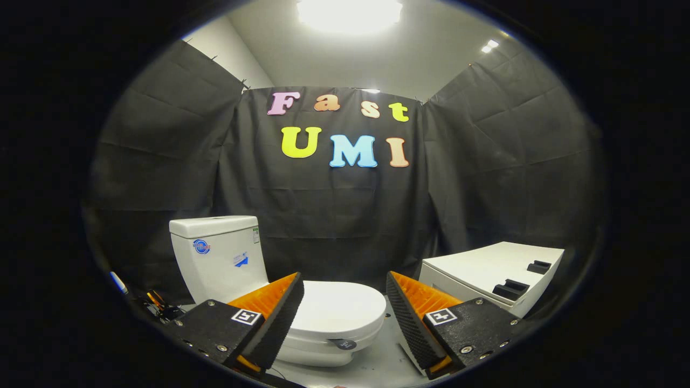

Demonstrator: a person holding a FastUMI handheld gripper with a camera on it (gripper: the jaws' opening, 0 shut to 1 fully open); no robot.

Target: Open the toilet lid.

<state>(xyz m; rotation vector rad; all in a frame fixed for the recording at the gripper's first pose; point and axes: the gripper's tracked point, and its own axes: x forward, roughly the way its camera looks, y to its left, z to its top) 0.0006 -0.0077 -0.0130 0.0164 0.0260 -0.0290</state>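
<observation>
Gripper view: toilet [323, 318], smooth glossy white ceramic, boxy tank [218, 253] at rear. Lid [337, 308] oval, smooth, lying flat and closed on seat. Gripper [345, 318] jaws spread wide, ribbed pads, holding nothing, no contact. Lid sits between and just beyond fingers. White flat-topped box [493, 275] w/ dark recesses beyond right finger.

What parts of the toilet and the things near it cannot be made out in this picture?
- Toilet lid, gripper view: its near left edge is hidden behind one finger of the open gripper.
- Hinge between lid and tank: covered by the same finger.
- Stickers on the tank: too small to read.
- Small items on the floor left of the tank: too small and dark to identify.
- White box: its base is hidden by the other finger.
</observation>
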